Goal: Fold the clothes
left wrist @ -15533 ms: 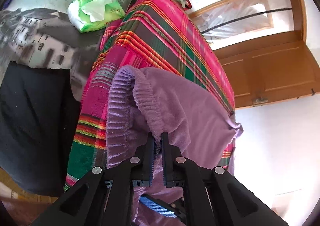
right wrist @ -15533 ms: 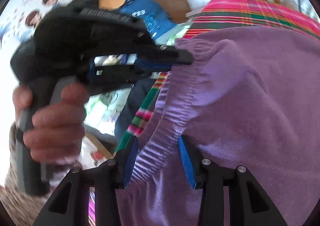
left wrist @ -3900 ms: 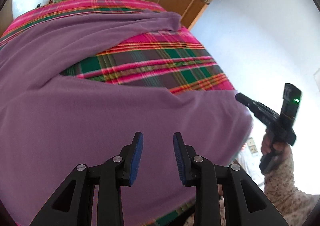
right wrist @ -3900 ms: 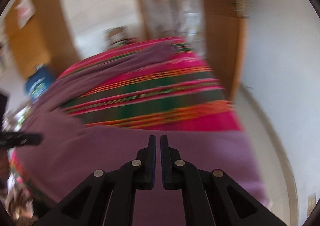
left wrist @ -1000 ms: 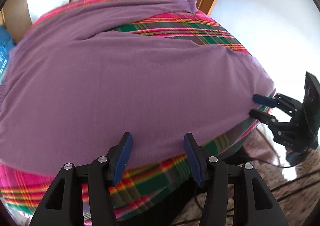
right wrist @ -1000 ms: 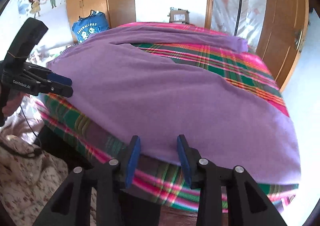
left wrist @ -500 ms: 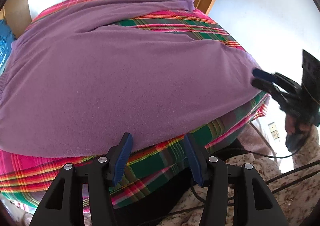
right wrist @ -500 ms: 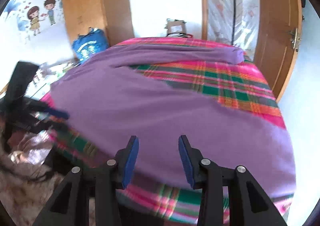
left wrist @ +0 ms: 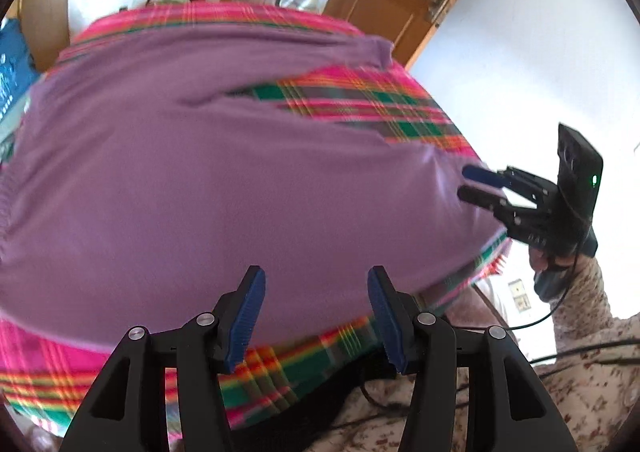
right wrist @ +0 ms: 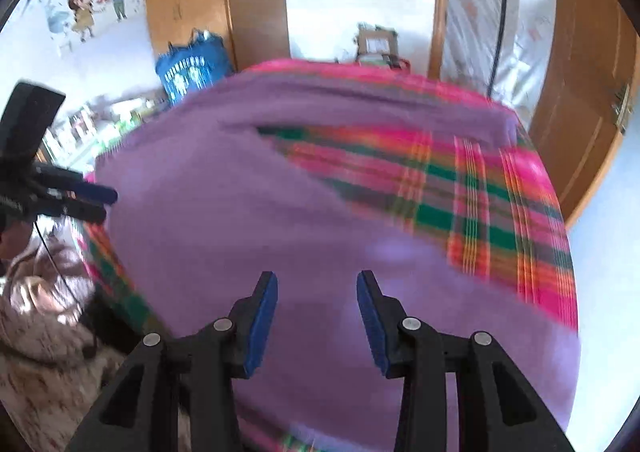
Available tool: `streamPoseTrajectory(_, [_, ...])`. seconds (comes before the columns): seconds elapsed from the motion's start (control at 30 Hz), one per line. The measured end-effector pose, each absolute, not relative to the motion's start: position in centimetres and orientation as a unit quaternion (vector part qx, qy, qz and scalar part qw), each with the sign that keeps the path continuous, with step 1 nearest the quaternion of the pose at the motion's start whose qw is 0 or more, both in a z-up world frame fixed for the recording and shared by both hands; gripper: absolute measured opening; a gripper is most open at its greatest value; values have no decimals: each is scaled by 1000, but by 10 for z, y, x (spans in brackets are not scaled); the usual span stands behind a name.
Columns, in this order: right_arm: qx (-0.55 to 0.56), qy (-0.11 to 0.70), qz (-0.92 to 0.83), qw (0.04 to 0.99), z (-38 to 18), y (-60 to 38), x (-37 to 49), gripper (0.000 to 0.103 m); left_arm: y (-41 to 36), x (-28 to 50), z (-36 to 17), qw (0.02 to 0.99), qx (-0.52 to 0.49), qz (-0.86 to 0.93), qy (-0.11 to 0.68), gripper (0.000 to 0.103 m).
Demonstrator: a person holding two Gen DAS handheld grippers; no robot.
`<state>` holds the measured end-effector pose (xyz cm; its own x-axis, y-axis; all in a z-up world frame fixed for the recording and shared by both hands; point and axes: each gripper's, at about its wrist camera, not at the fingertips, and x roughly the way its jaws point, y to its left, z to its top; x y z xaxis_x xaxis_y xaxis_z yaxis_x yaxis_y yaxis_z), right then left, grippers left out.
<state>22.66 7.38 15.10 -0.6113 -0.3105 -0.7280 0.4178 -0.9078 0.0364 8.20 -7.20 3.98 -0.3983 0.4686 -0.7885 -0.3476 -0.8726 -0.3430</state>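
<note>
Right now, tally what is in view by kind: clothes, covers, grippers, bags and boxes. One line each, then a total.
Purple trousers: 1, spread flat
Plaid blanket: 1, under the trousers
Grippers: 2, left gripper and right gripper, both with jaws open and empty
Blue bag: 1
Cardboard box: 1
Total: 6

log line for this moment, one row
phase: pre-fold | purple garment: spread flat on plaid blanket | left gripper: open, empty, over near hem | right gripper: open, empty, over garment
</note>
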Motion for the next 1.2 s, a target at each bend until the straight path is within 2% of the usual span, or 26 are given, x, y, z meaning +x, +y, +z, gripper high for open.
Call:
streamPoseTrajectory(0.17, [432,56,-878,197,140,64,162,41,-83,58,32,221,-509,827,-94,55])
streamPoseTrajectory(0.23, [443,58,-871,204,134,60,153,36,-89,52,28,211,-515,824,-106,55])
streamPoseTrajectory(0.37, [464,62,-856,219,122,51,136,33,-112,44,25,182,-524,821,-132,55])
streamPoseTrajectory(0.43, [474,64,-848,227,116,46,127,14,-125,40,28,169,-521,824,-147,55])
streamPoseTrajectory(0.47, [480,65,-844,231,113,44,123,8,-132,37,30,161,-519,825,-153,55])
streamPoseTrajectory(0.53, [482,75,-842,230,112,42,123,6,-145,29,35,145,-514,830,-161,55])
streamPoseTrajectory(0.8, [490,109,-839,211,110,29,105,6,-195,-16,58,88,-492,843,-198,55])
streamPoseTrajectory(0.9, [498,124,-831,214,113,29,103,10,-212,-33,62,59,-493,843,-208,55])
streamPoseTrajectory(1.0, [503,117,-827,224,120,35,97,14,-217,-46,67,54,-490,846,-200,56])
streamPoseTrajectory(1.2, [494,88,-848,170,134,62,65,17,-232,-76,65,31,-495,843,-207,56])
